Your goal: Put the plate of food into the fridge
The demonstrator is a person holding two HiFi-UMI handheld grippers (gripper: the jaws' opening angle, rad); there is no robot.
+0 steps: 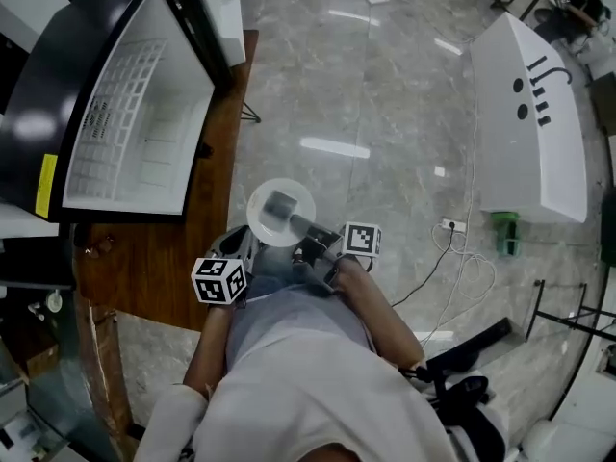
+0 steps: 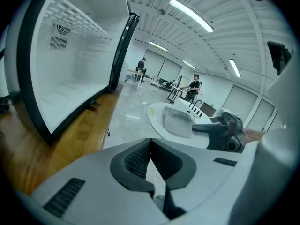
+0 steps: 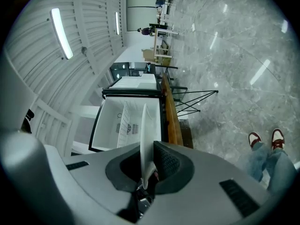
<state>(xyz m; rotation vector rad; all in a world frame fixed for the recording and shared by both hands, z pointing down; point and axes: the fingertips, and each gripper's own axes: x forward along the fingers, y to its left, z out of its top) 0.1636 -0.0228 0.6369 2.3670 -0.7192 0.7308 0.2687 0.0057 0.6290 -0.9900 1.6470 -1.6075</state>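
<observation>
I am pinching the rim of the plate of food [image 1: 260,221] in my right hand-held gripper [image 3: 146,165], holding it above the floor [image 1: 385,94], not yet inside the open fridge [image 1: 135,133]. My left hand-held gripper [image 2: 151,156] is pressed together, empty.

Head view: from high overhead, steeply down onto the brown wooden tabletop [image 1: 144,277], at middling range. Left gripper view: low, roughly level, close beside the open black fridge with white lining [image 2: 70,74]. Right gripper view: rolled sideways, facing that fridge's opening from farther off. All three share the fridge interior and the round white plate [image 1: 262,224].
</observation>
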